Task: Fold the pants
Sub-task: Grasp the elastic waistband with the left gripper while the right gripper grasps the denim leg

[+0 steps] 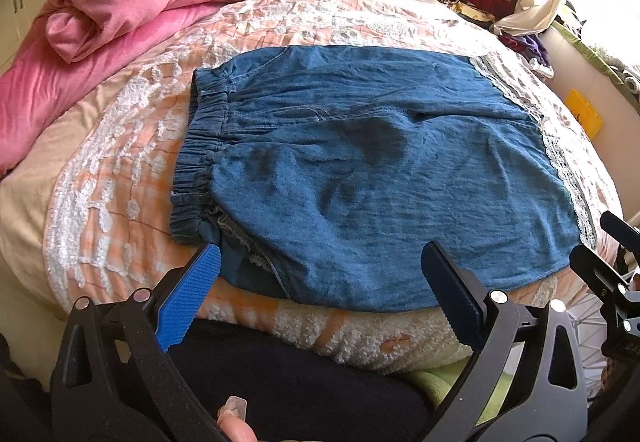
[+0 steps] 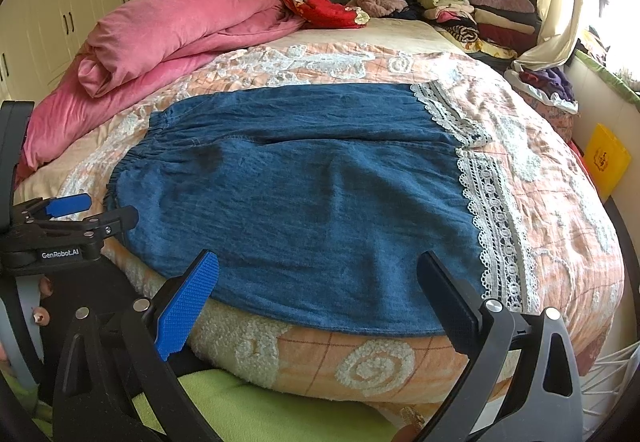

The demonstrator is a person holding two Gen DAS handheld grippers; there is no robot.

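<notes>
**Denim pants flat on bed, both grippers spread at near edge**

While the denim pants (image 1: 360, 170) lie spread flat across the quilted bedspread (image 1: 120, 170), both grippers hover at the near side of the bed with nothing held.

1. Pants position. The elastic waistband (image 1: 196, 162) lies at the left; the lace-trimmed hems (image 2: 492, 218) lie at the right. The near edge of the pants runs close to the bed's near edge, where the bedspread curves downward.

2. Left gripper (image 1: 320, 266). Its fingers (image 1: 192, 294) are spread wide apart, one over the waistband corner, the other over the near edge of the denim. Whether the tips touch the cloth cannot be told. No cloth sits between them.

3. Right gripper (image 2: 316, 274). Its fingers (image 2: 188, 298) are likewise spread wide, straddling the near edge of the pants close to the lace hems. Contact with the cloth cannot be told.

4. Open room. Bare bedspread surrounds the pants on the far side and on the right, beyond the hems. A rolled pink blanket (image 2: 168, 34) occupies the far left of the bed, well apart from the waistband. Stacked folded clothes (image 2: 480, 14) fill the far right corner by the curtain (image 2: 552, 2), well apart from the pants. A red garment (image 2: 328, 12) lies at the head of the bed.
</notes>
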